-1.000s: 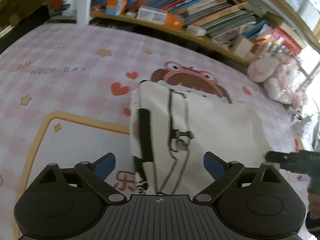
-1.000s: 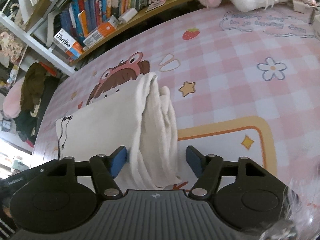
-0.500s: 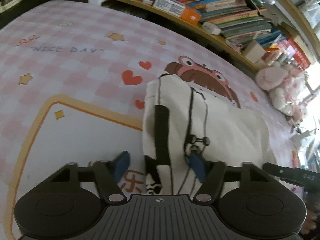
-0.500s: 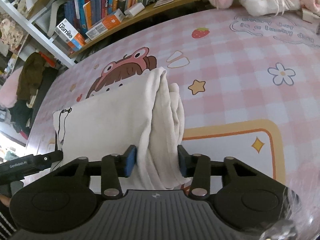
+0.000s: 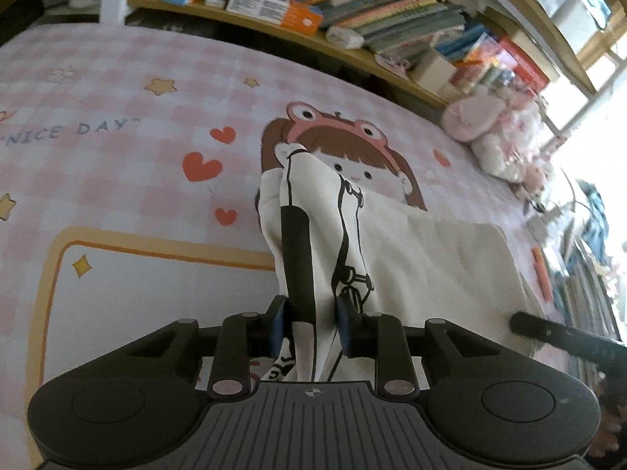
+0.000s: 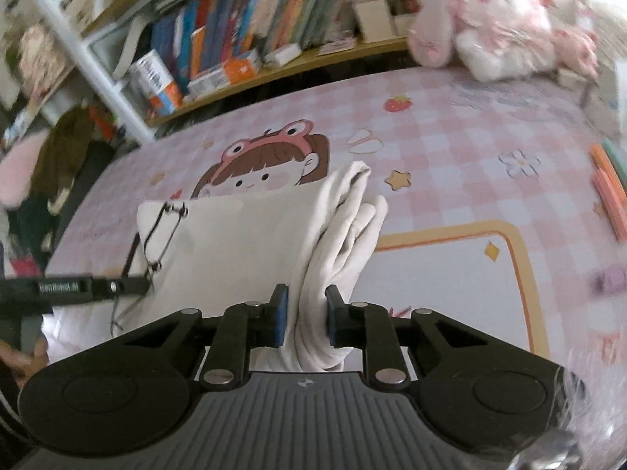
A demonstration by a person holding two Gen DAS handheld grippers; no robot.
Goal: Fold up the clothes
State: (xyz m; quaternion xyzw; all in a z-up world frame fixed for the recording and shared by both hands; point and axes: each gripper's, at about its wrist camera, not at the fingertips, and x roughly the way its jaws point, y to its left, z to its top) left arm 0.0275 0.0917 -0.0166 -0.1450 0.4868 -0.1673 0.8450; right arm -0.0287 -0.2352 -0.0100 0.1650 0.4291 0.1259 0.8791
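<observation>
A cream garment (image 5: 423, 258) with black line print and a black band lies folded on a pink checked mat (image 5: 117, 164). My left gripper (image 5: 311, 323) is shut on the garment's near left edge, at the black band. My right gripper (image 6: 305, 319) is shut on the bunched folds of the garment (image 6: 243, 235) at its near right edge. Both held edges are raised off the mat. The right gripper's body shows at the right of the left wrist view (image 5: 564, 338), and the left gripper's body at the left of the right wrist view (image 6: 74, 286).
A low wooden shelf of books and boxes (image 5: 313, 8) runs along the mat's far edge. Pink and white plush toys (image 6: 493, 31) sit at the far right corner. Dark clothes (image 6: 58, 164) are piled past the mat's left side. Orange strips (image 6: 609, 192) lie at the right edge.
Both grippers have closed on the garment's near edges and risen, lifting the cloth. The right wrist view is now blurred by motion.
</observation>
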